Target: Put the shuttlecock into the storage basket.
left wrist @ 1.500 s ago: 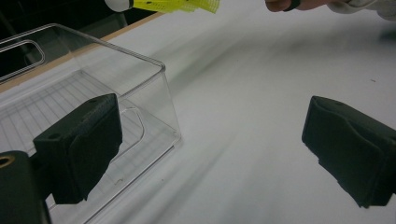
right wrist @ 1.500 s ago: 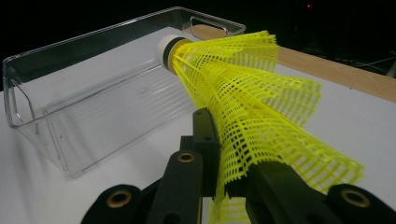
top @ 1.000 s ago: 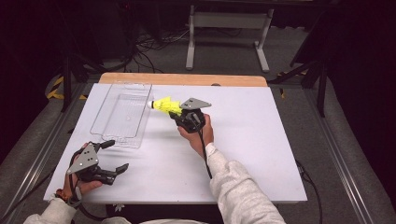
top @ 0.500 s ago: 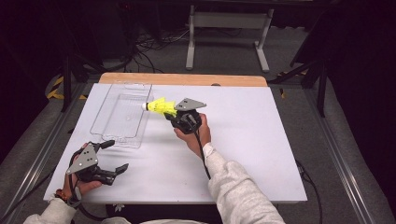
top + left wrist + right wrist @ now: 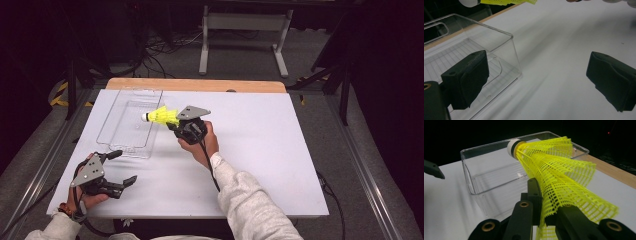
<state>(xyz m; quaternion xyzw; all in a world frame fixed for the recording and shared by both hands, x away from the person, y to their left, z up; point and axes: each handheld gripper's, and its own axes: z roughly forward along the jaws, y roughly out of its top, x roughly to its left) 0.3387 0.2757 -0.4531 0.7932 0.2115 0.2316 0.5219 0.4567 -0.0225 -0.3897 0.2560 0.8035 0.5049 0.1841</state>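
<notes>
Placing the shuttlecock: my right gripper (image 5: 176, 125) is clenched on the skirt of a yellow shuttlecock (image 5: 162, 116), its mesh pinched flat between the jaws in the right gripper view. The shuttlecock's long axis runs nearly level, white cork tip (image 5: 513, 148) leading to the left, away from my hand. The tip hangs above the right rim of the clear plastic bin (image 5: 111, 122), which lies directly left of the claw on the white table (image 5: 270, 150); the cavity is open at the top. The coming move, as I judge it, is a short carry leftward over that wall, then down. My left gripper (image 5: 122, 168) rests at the near left corner, jaws spread wide and empty, just near of the bin.
</notes>
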